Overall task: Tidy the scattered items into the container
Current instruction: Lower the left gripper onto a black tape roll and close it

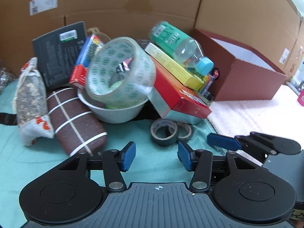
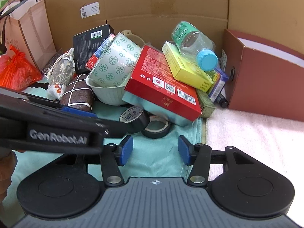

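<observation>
**Ana:** Since both tools stand apart with nothing between their pads, which one goes first? The left tool (image 1: pixel 156 156) hangs low over the teal cloth (image 1: pixel 57 171), just short of the two small tape rolls (image 1: pixel 171 131) at frame centre. The right tool (image 2: pixel 154 150) sits beside it, also empty.

**Ben:** My worry is the heap above them. A water bottle (image 2: pixel 193 43) lies tilted on the yellow box (image 2: pixel 187 69), which rests on the red box (image 2: pixel 163 83); nudge the red box and I'd expect the bottle to roll off. The big tape roll (image 1: pixel 119 70) is perched crooked in the white bowl (image 1: pixel 115 112), too.

**Ana:** And room?

**Ben:** Bare cloth below the rolls gives a clear approach. The maroon container (image 1: pixel 245 72) stands open at upper right, with white towel (image 2: pixel 256 142) free in front. The tools are close enough to clash.
</observation>
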A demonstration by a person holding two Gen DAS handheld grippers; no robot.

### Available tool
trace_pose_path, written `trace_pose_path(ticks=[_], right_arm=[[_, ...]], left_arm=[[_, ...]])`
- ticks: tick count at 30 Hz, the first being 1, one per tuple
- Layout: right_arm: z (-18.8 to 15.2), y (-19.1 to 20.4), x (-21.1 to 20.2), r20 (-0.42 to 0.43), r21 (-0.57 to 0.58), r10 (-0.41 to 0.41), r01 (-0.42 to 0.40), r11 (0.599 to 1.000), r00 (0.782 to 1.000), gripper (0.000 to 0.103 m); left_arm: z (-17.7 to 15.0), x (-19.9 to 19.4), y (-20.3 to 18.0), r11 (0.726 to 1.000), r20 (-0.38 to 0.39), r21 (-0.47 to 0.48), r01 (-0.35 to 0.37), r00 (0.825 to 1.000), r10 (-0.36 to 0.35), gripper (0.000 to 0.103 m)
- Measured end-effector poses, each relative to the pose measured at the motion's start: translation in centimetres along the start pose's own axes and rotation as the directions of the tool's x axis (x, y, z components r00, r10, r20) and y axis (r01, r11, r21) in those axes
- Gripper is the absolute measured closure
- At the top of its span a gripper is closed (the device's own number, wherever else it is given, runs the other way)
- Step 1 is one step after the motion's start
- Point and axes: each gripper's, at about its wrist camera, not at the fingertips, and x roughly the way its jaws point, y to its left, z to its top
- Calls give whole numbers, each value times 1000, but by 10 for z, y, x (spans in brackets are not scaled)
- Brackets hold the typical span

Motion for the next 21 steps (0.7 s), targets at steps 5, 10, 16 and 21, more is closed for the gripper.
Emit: trace_pose_path(ticks=[5, 10, 16, 21], right_arm=[[3, -4, 7, 6, -27, 2, -2, 1000, 1000, 55], [6, -6, 13, 1, -39, 6, -6, 999, 1000, 57], [9, -6, 18, -2, -59, 24, -24, 998, 1000, 57], [9, -5, 19, -11, -64, 29, -30, 997, 1000, 55]], left_arm=[[7, 12, 2, 1000, -13, -12, 11, 1000, -12, 41], [13, 23, 4, 1000, -21, -11, 9, 1000, -10, 41], [19, 37, 10, 1000, -36, -11, 9, 999, -9, 43], [25, 40, 12, 999, -37, -19, 36, 999, -36, 39]])
